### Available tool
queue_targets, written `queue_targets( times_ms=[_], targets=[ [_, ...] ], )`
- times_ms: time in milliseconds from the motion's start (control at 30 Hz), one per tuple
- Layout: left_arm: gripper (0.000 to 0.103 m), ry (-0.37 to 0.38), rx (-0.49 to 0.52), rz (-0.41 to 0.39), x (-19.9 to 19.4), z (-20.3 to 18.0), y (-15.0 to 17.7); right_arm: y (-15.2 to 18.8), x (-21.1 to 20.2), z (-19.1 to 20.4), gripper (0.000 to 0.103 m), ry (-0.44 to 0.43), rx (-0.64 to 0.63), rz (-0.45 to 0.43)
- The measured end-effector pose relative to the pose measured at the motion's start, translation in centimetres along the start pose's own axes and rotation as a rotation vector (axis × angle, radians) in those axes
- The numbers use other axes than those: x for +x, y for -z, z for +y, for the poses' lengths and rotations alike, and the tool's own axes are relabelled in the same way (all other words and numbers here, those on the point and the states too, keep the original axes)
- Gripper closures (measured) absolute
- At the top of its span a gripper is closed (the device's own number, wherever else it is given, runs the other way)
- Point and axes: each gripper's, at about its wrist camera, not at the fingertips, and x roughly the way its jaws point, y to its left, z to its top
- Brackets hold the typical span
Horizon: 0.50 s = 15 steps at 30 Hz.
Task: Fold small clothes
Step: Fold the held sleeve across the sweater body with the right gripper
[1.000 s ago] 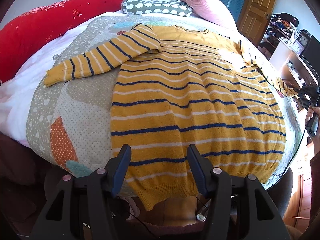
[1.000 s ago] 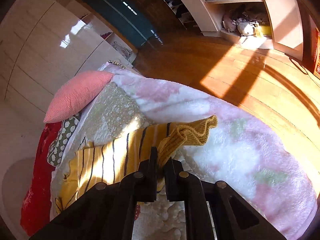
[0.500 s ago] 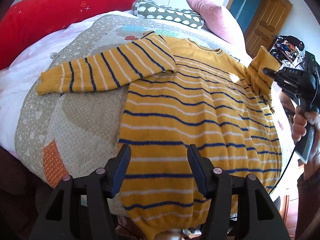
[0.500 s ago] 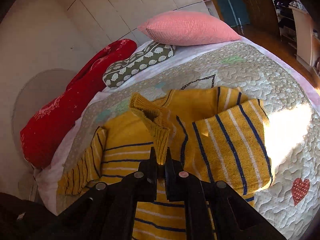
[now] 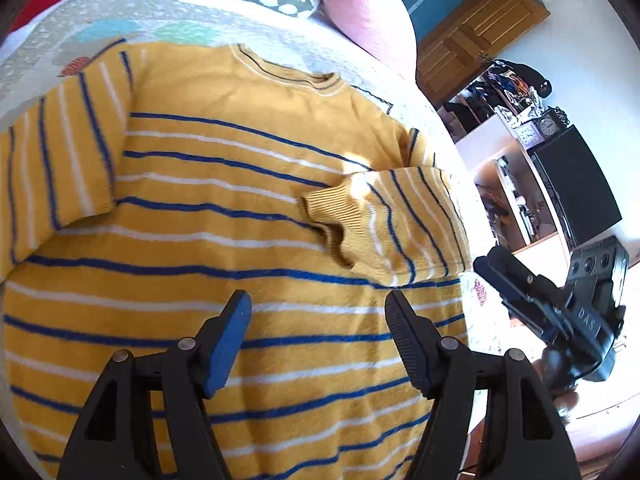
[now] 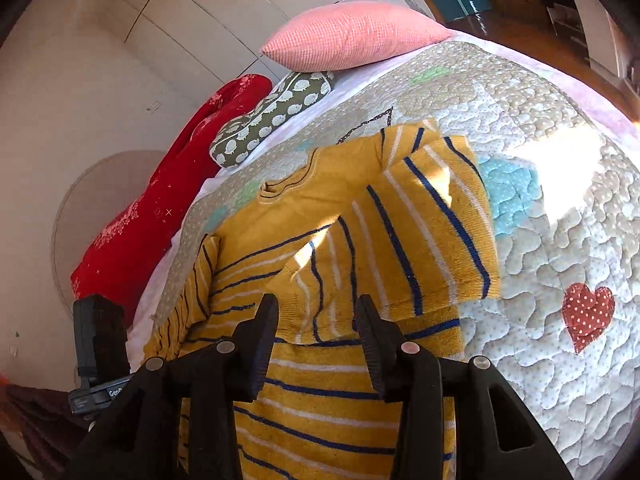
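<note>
We hold two black plastic tools. Our left gripper [image 5: 318, 312] has angular struts with triangular cut-outs, silver round screws at the pivots, a blue pad on one finger [image 5: 228, 338] and ribbed black on the other. Our right gripper [image 6: 316, 322] shows matching struts and screws, both inner faces ribbed black, and white lettering on its body
</note>
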Motion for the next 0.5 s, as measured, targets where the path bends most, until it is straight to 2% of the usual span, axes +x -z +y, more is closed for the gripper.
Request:
queue_targets(
  times_ms=[167, 200, 233, 267, 300, 367, 500],
  targets=[
    [0.035, 0.020, 0.031, 0.067, 4.1, -2.8, -2.5, 0.9, -0.8, -3.4, 0.060, -0.046, 0.118, -0.016],
    [0.045, 0.015, 0.035, 0.080, 4.8, -3.3, -2.8, 1.0, -0.8, -3.8, 0.060, -0.051, 0.132, -0.021],
    [0.076, -0.002, 0.041, 0.098, 5.5, -3.7, -3.1, 1.1, -0.6, -4.0, 0.060, -0.057, 0.145, -0.025],
    [0.093, -0.025, 0.046, 0.125, 6.2, -3.9, -3.4, 1.2, -0.5, -4.2, 0.060, -0.063, 0.155, -0.027],
    [0.098, -0.047, 0.042, 0.146, 6.7, -3.9, -3.6, 1.2, -0.4, -4.4, 0.060, -0.069, 0.166, -0.027],
    [0.098, -0.071, 0.039, 0.121, 6.4, -3.7, -4.1, 1.3, -0.4, -4.6, 0.060, -0.086, 0.181, -0.028],
    [0.098, -0.128, 0.044, -0.016, 1.9, -2.6, -5.1, 1.0, -0.5, -4.7, 0.060, -0.111, 0.182, -0.026]
  ],
)
